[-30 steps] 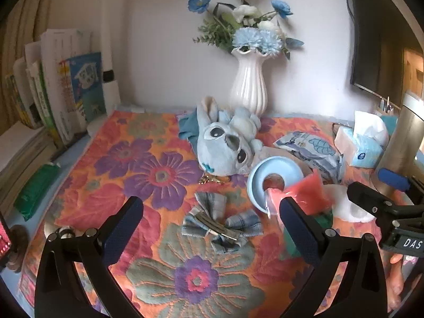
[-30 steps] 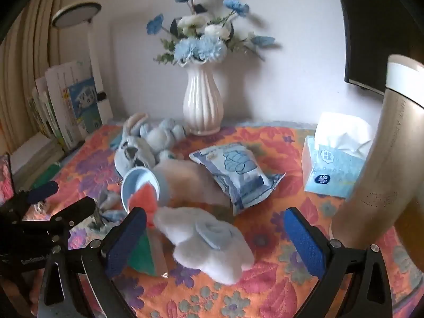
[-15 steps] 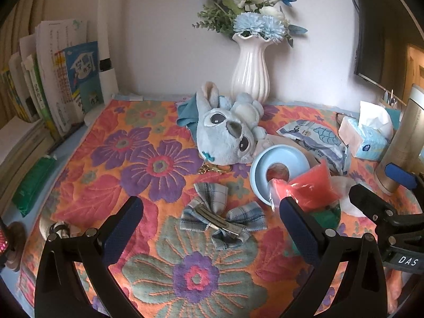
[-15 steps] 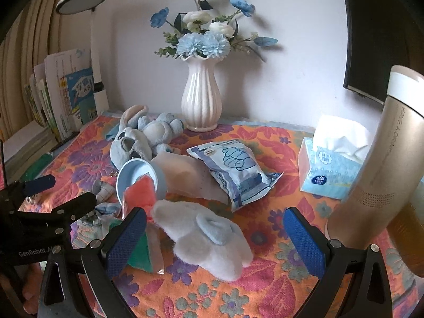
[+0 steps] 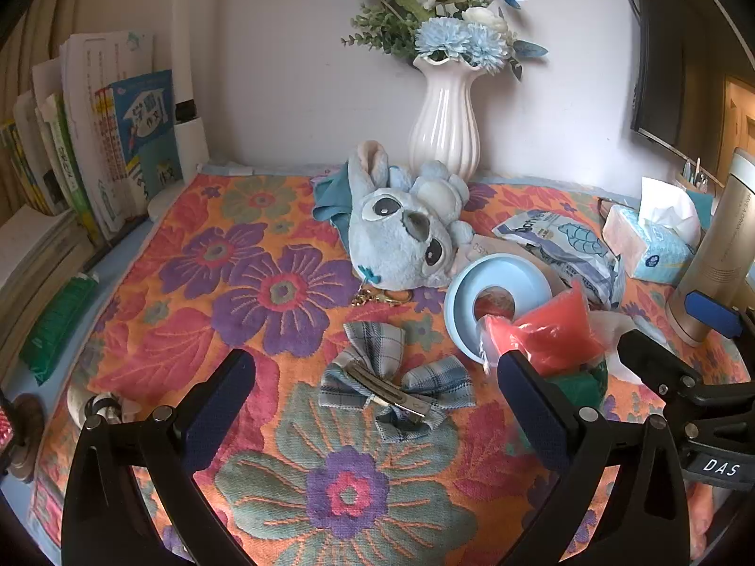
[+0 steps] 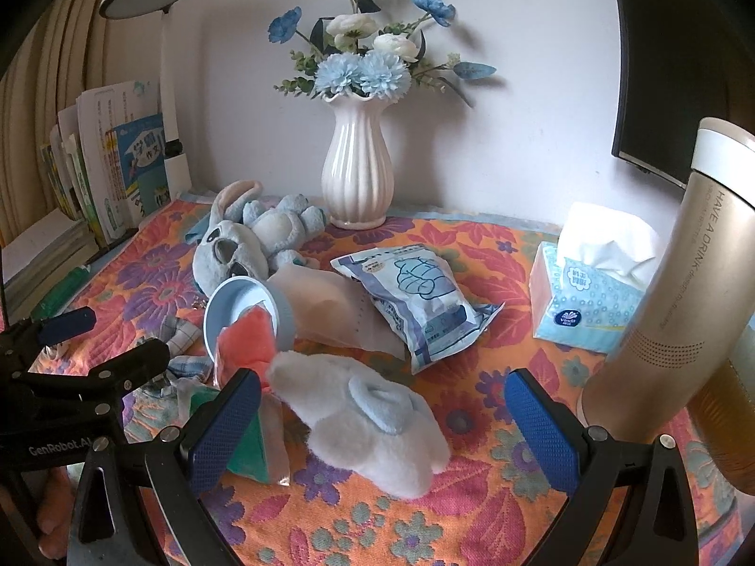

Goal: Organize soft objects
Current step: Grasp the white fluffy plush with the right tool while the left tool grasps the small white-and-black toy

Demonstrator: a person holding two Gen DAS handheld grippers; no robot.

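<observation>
A: Left wrist view first; what lies under the left gripper (image 5: pixel 375 394)?

B: Its jaws are spread wide and hold nothing; between them on the floral cloth (image 5: pixel 264 292) lies a plaid bow (image 5: pixel 394 375) with a metal clip across it; behind the bow a blue plush (image 5: pixel 401 231) lies on its side, just in front of a white vase (image 5: pixel 446 127) of blue flowers

A: And to the right?

B: A blue ring (image 5: pixel 498 302) tipped up on edge, with a red bag (image 5: pixel 552 335) touching its lower rim and a green bag (image 5: pixel 578 384) just below that; a wipes pack (image 5: pixel 561 250) behind; a tissue box (image 5: pixel 656 240) and a gold bottle (image 5: pixel 722 254) at the far right; the right gripper's fingers (image 5: pixel 660 368) reach in from that edge; books (image 5: pixel 94 141) stand at the left

A: Right wrist view?

B: The right gripper (image 6: pixel 382 417) is spread wide too, empty; a white fluffy slipper (image 6: pixel 363 410) lies between its pads, touching neither; the red bag (image 6: pixel 247 339) leans in the ring (image 6: pixel 245 316), beside the left pad; the wipes pack (image 6: pixel 415 297) rests beyond, the plush (image 6: pixel 250 240) further back by the vase (image 6: pixel 356 174); tissue box (image 6: pixel 590 297) and bottle (image 6: pixel 679 292) stand right; the left gripper's finger (image 6: pixel 118 372) shows at the left edge, over the bow (image 6: pixel 181 335)
</observation>
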